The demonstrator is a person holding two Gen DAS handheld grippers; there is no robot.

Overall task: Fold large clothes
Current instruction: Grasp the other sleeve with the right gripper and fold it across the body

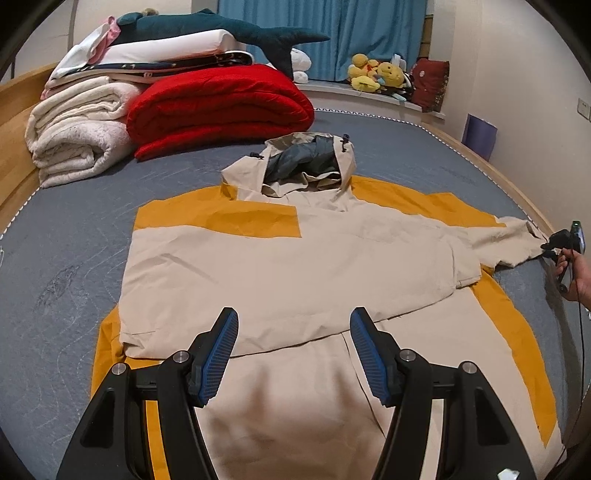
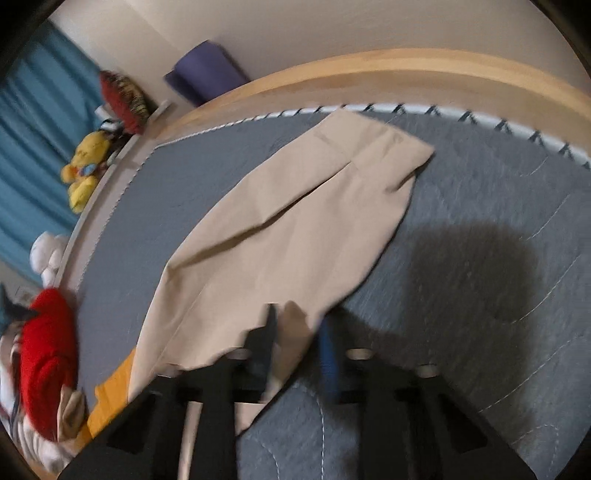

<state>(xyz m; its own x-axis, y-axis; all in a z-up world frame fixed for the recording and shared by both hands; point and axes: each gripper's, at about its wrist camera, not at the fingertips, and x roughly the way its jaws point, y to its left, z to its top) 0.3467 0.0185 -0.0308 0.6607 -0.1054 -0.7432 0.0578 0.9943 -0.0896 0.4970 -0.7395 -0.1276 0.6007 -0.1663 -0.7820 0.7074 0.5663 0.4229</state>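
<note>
The left hand-held gripper [image 1: 294, 328] hangs over the near hem of a beige-and-mustard hooded jacket [image 1: 288, 266], its blue-padded fingers [image 1: 218, 354] spread wide and gripping nothing. The jacket lies flat on a grey quilted bed [image 1: 74, 258], one sleeve already folded across the chest and the hood [image 1: 306, 166] pointing toward the far side of the room.

At the jacket's right, the other sleeve [image 2: 295, 229] stretches out toward the mattress edge. The right hand-held gripper [image 2: 299, 328] meets that sleeve partway along its length; beige cloth sits between its fingers, but the right wrist view is smeared with motion blur and whether the fingers are pressed onto the fabric cannot be told. In the left wrist view the same tool shows at the sleeve's end, held by the person's hand [image 1: 576, 277].

Beyond the hood, bedding crowds the far left of the bed: a folded red quilt [image 1: 221, 107] beside a stack of cream blankets [image 1: 77, 136], topped with pillows and a dark teal plush shark [image 1: 221, 33]. None of it touches the jacket.

Farther back, yellow stuffed toys [image 1: 373, 74] and a dark red cushion [image 1: 430, 83] sit on a window ledge before blue curtains [image 1: 369, 33]. A purple rolled mat [image 1: 478, 134] leans by the wall past the wooden bed frame [image 2: 369, 70].
</note>
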